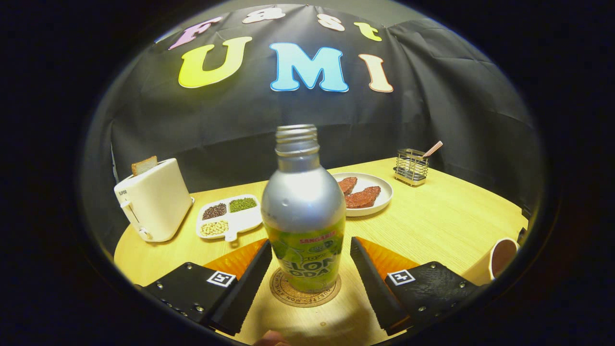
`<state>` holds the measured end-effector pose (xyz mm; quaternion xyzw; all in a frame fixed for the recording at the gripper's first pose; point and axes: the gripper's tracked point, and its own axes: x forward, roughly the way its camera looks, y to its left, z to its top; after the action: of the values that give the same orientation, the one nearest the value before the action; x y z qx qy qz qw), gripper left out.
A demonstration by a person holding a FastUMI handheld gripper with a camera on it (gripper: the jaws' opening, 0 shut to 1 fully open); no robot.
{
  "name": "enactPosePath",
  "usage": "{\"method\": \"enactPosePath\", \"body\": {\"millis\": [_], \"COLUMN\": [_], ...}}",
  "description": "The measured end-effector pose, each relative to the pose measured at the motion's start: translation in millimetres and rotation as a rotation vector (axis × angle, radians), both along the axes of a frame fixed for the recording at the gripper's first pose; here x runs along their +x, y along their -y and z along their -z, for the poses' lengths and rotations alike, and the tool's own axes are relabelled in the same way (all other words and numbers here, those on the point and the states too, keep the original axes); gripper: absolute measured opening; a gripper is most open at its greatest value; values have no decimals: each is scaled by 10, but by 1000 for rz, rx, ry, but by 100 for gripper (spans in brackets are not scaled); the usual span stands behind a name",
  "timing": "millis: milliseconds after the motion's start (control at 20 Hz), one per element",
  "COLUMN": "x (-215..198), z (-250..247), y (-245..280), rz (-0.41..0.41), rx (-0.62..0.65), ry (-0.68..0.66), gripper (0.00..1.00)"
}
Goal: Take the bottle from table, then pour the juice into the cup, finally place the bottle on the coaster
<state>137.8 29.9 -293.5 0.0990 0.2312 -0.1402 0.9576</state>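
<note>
On my counter (432, 216) I count one bottle (302, 216), one coaster (288, 290), one cup (502, 257), one toaster (153, 202) with one slice of bread (144, 165), one divided tray (230, 216) with three kinds of beans, one plate (379, 185) with two reddish pieces, one wire caddy (412, 166). My one gripper (310, 250) has two fingers, set apart beside the bottle.

The camera rides low on the tongs (311, 252), facing forward across the table (432, 221), very close to the bottle (303, 211).

Hand-held gripper (311, 250): two wedge-shaped fingers (250, 283) on textured plates fastened with small screws, each plate bearing a square white fiducial marker; ribbed translucent panels lie behind the fingers.
</note>
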Motion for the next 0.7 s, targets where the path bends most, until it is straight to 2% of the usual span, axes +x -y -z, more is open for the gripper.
{"method": "enactPosePath", "body": {"millis": [700], "x": [-363], "z": [-1357], "y": [9], "rz": [-119], "rx": [18], "ry": [202], "gripper": [99]}}
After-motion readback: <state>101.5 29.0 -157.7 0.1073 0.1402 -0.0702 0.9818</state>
